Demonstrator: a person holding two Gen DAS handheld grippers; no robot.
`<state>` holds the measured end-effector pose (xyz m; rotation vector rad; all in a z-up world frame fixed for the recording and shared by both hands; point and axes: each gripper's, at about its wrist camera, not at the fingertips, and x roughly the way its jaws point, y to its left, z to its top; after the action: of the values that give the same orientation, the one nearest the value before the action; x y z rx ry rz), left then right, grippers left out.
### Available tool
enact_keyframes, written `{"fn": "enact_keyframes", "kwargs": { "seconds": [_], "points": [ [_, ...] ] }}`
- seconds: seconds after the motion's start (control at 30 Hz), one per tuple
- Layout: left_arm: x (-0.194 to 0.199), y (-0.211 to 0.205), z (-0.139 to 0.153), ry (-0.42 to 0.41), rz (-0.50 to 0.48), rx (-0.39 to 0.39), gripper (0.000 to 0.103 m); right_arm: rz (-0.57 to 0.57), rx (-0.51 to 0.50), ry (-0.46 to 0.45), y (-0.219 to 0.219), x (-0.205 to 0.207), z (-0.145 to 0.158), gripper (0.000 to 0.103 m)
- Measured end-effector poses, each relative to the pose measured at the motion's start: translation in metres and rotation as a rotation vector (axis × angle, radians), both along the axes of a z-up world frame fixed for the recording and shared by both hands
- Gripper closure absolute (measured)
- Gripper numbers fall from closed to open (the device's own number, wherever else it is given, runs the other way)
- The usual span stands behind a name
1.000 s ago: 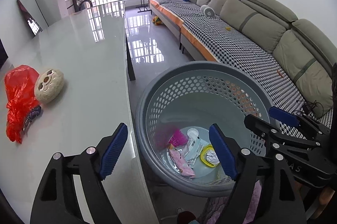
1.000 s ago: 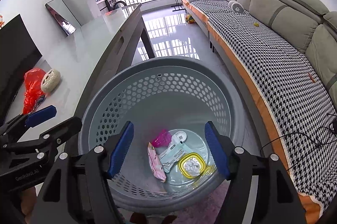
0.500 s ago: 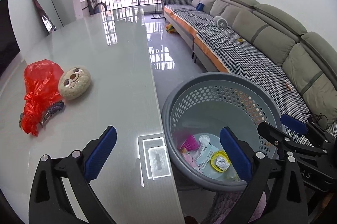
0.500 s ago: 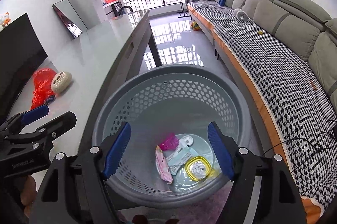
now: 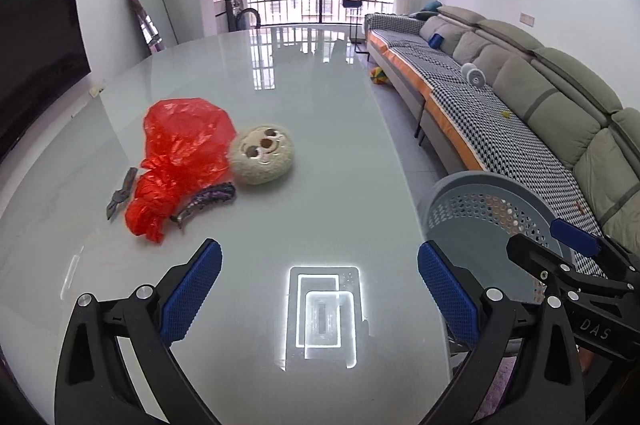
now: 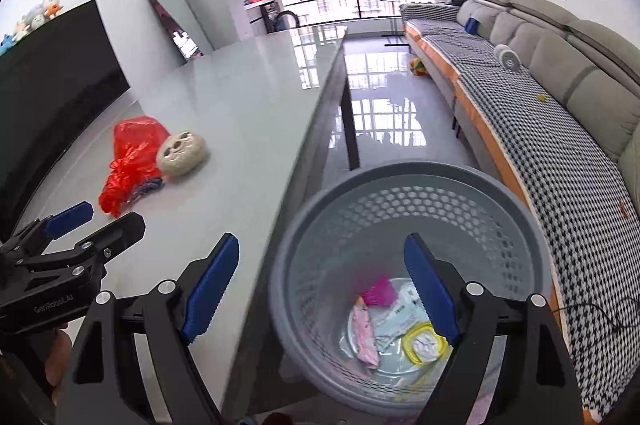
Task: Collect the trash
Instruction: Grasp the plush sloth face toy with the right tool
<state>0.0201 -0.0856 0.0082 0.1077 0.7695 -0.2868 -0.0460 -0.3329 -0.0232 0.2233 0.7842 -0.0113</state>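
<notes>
Both tools are empty right now. The left gripper [image 5: 318, 275] hangs over the near end of the glossy pale-grey bench [image 5: 320, 145], its blue-padded fingers [image 5: 191, 295] spread wide with nothing between them. The right gripper [image 6: 320, 283] sits above the round grey perforated plastic basket [image 6: 516, 217], which stands on the floor just off the bench's right edge; its fingers are wide apart too, holding nothing.

Down in the basket lie wrappers and a yellow-rimmed lid [image 6: 424, 343], so some collecting looks done. This reads as the reach for the next piece.

The likely target is the crumpled red plastic bag [image 5: 182, 161], toward the bench's left side, touching a beige round plush face [image 5: 262, 155], with a dark purple wrapper [image 5: 208, 200] poking from under it and a small dark tool [image 5: 120, 199] just beside it.

Next, the left gripper needs to travel forward and left, come down on the bag's knotted lower end, and close there without snagging the plush.
</notes>
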Motion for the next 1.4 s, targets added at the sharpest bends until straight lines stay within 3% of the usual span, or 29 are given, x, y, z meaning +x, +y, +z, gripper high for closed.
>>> {"fn": "enact_keyframes", "kwargs": {
  "seconds": [0.4,0.83,1.4],
  "points": [
    [0.029,0.086,-0.008,0.020,0.172,0.028,0.006,0.175,-0.021,0.033,0.088,0.065,0.006,0.022],
    [0.064,0.167,-0.020,0.035,0.312,0.021,0.006,0.273,-0.097,0.074,0.156,0.131,-0.007,0.022],
    [0.082,0.188,-0.031,0.048,0.311,-0.002,0.006,0.239,-0.133,0.127,0.188,0.214,-0.036,0.022]
  ]
}}
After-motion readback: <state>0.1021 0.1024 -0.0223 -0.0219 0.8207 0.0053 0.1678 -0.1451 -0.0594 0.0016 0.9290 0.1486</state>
